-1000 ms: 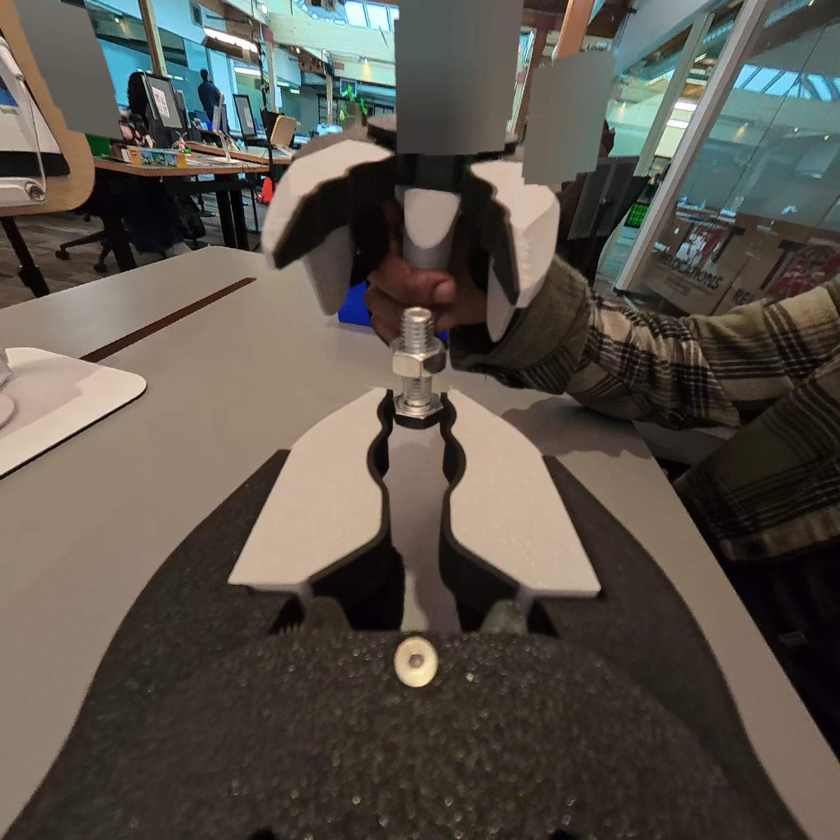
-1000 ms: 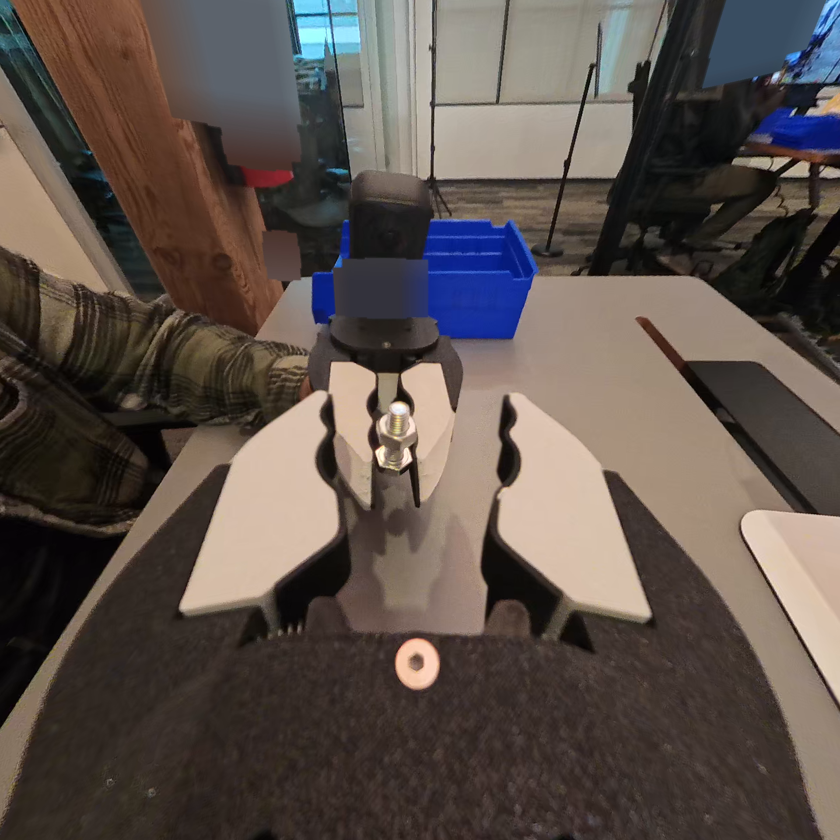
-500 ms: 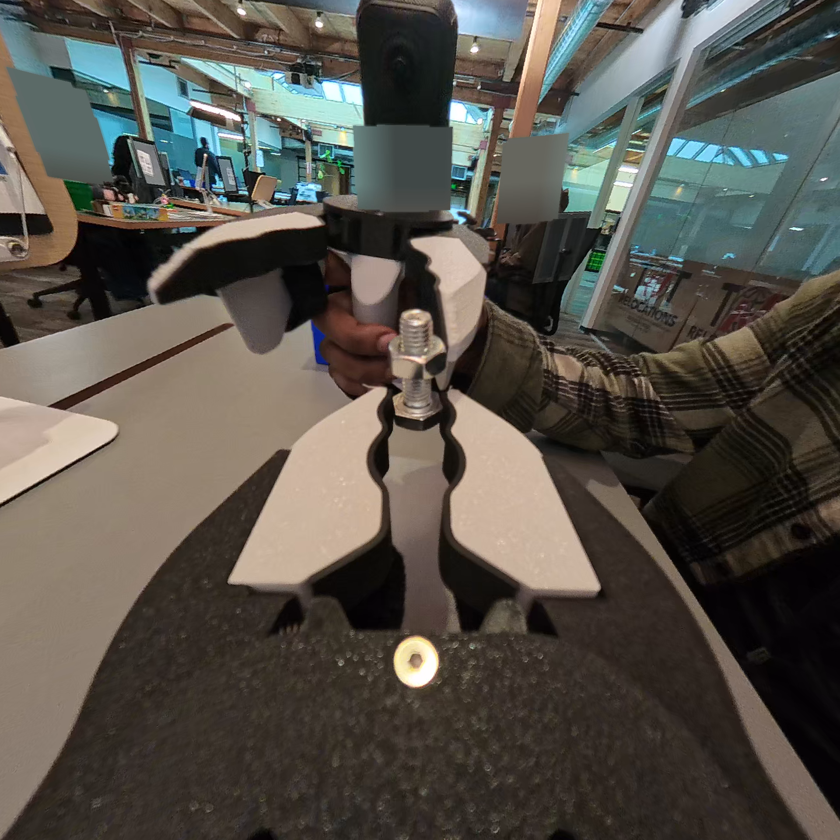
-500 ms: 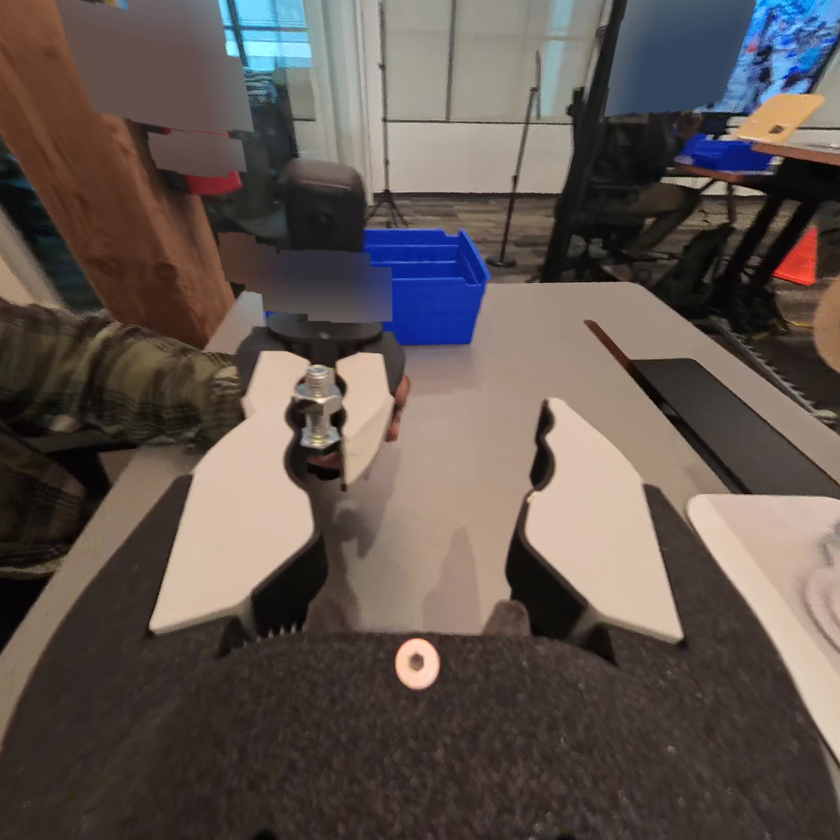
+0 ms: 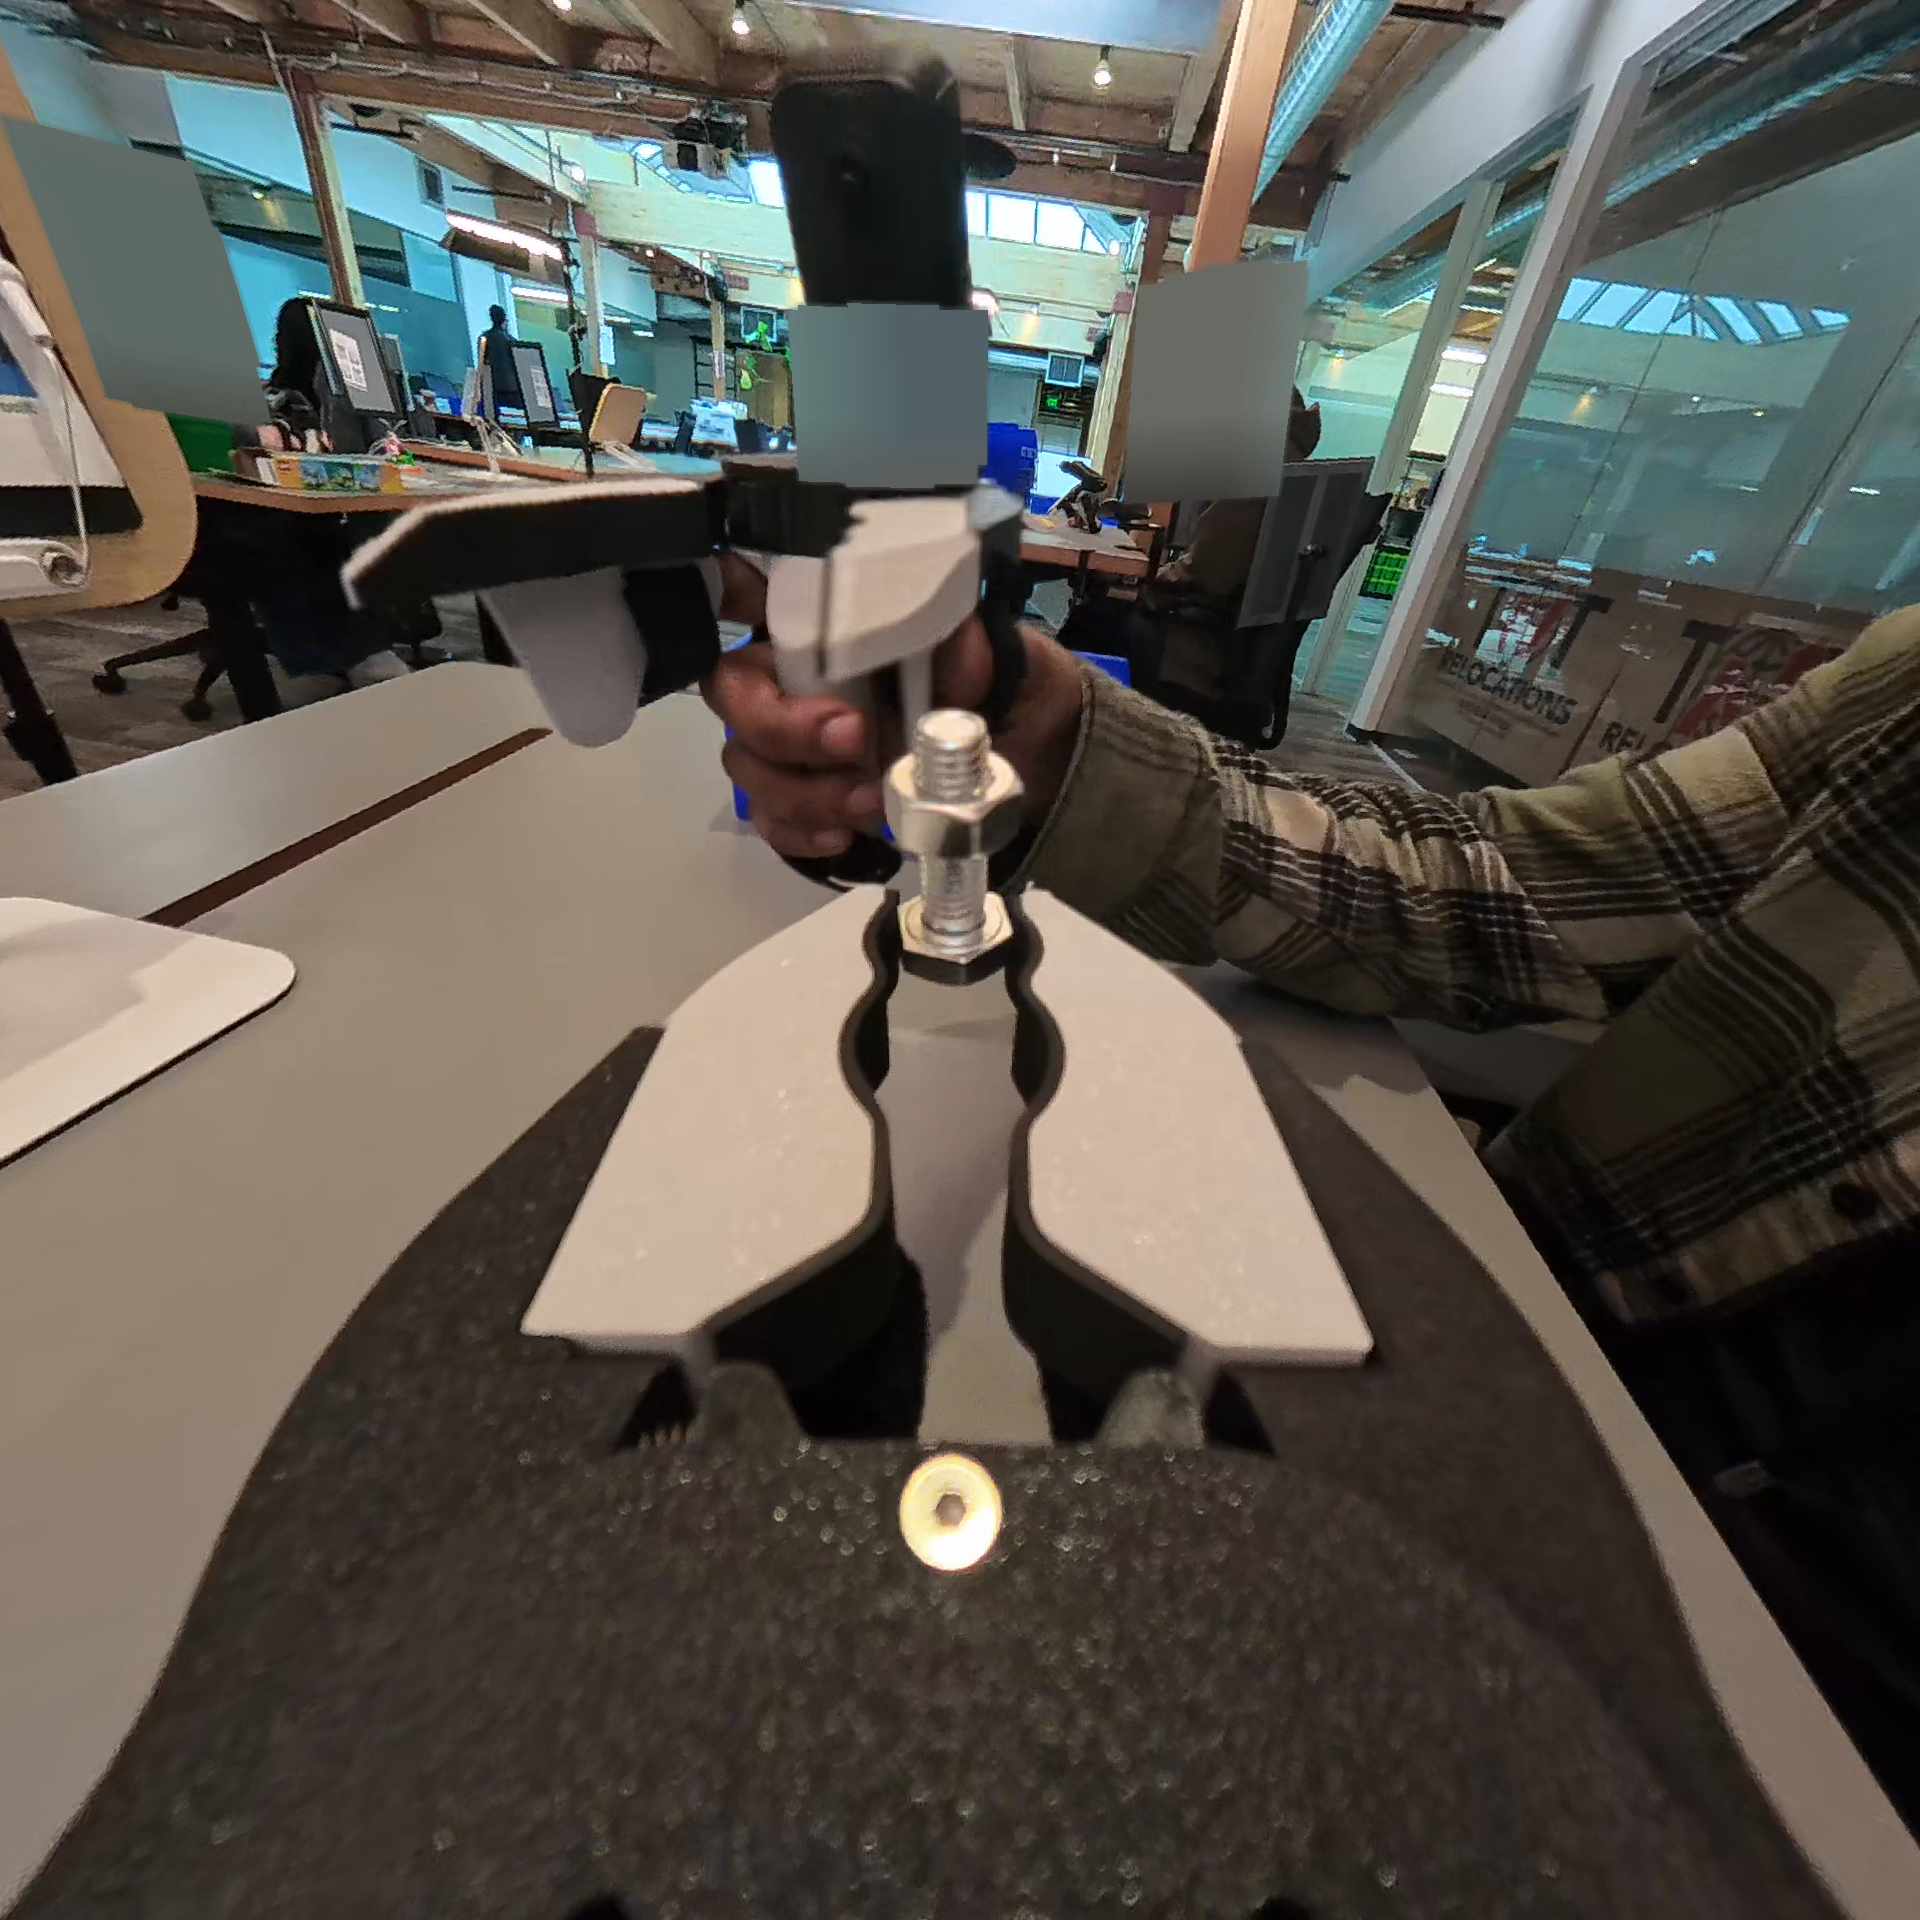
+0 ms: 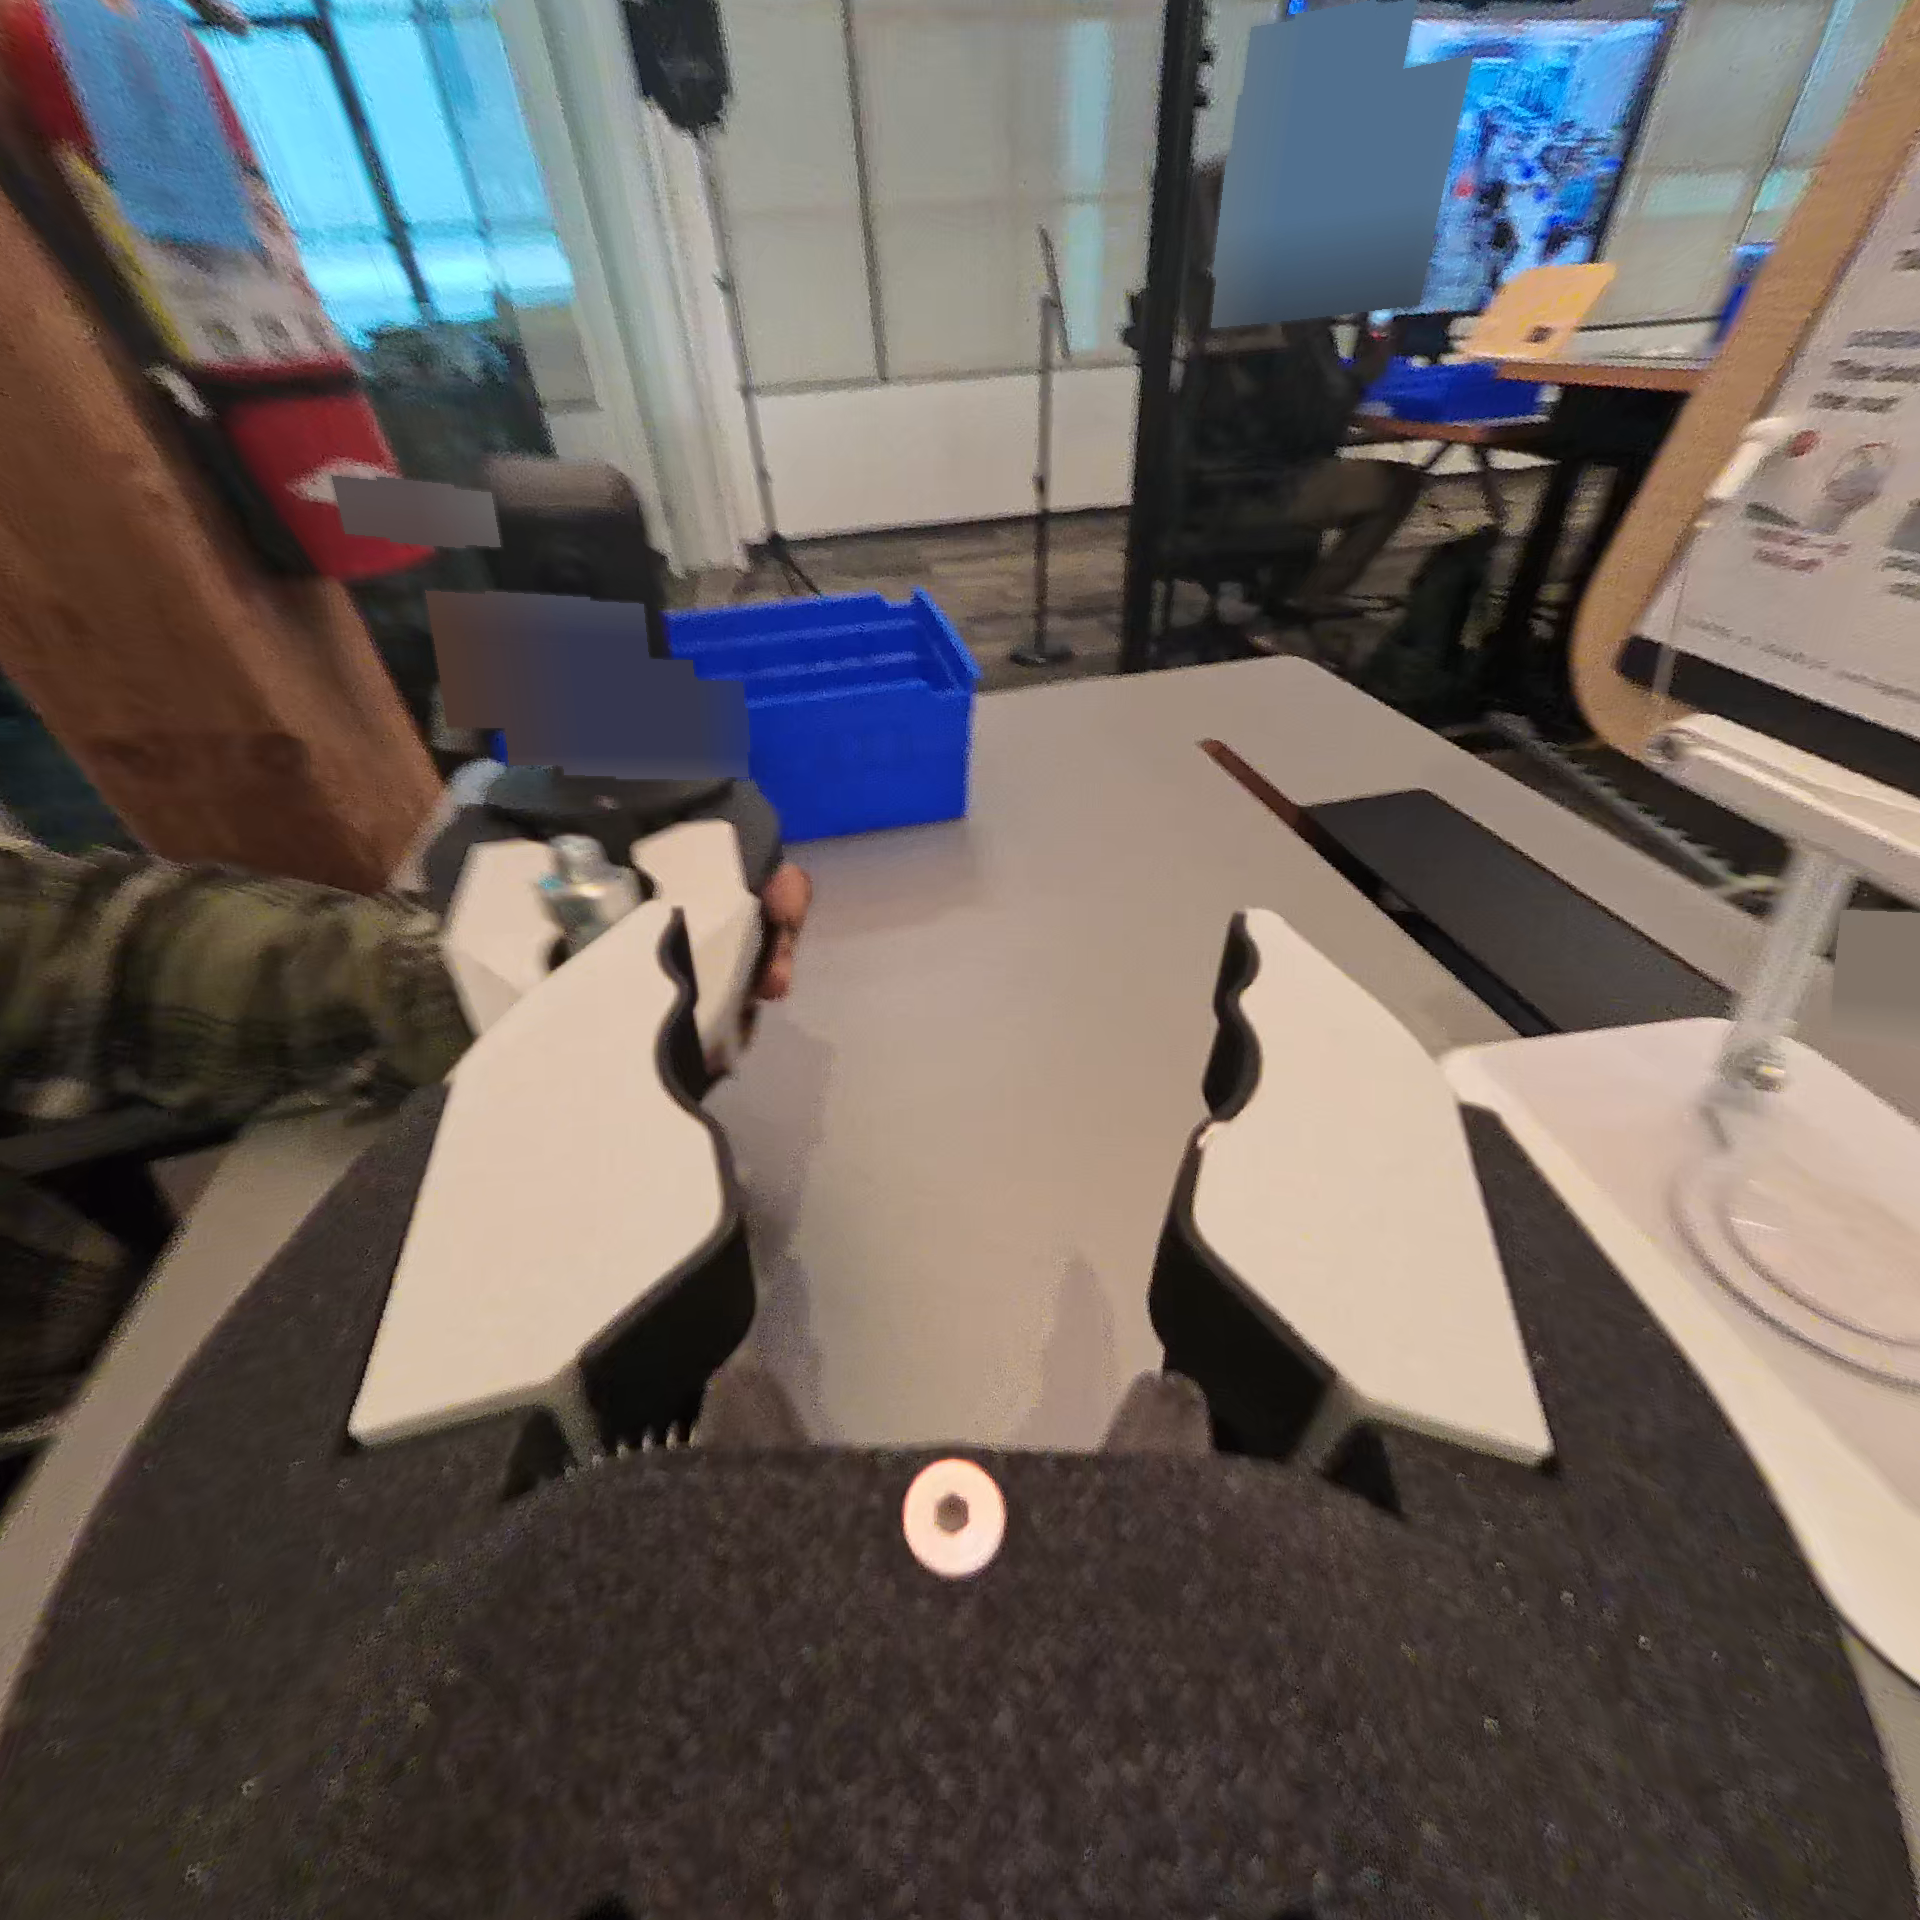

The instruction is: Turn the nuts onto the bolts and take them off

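A steel bolt (image 5: 945, 883) stands upright with its hex head pinched between the tips of my left gripper (image 5: 953, 940), which is shut on it. A steel hex nut (image 5: 953, 812) sits on the thread a little below the bolt's top. My right gripper (image 5: 701, 681) is open and empty, up and to the left behind the bolt, clear of the nut. In the right wrist view my right gripper (image 6: 956, 945) has its jaws wide apart over the grey table (image 6: 987, 1091). The left gripper (image 6: 613, 920) and the blurred bolt (image 6: 575, 883) sit at its left.
A blue bin (image 6: 862, 717) stands at the table's far end. A black pad (image 6: 1496, 894) and a white stand base (image 6: 1621, 1174) with a clear post lie at the right. A plaid sleeve (image 5: 1455, 904) reaches in from the right. A white base corner (image 5: 114, 997) lies at the left.
My right gripper has let go of the nut, opened wide and swung off to one side of the bolt. My left gripper still holds the bolt upright.
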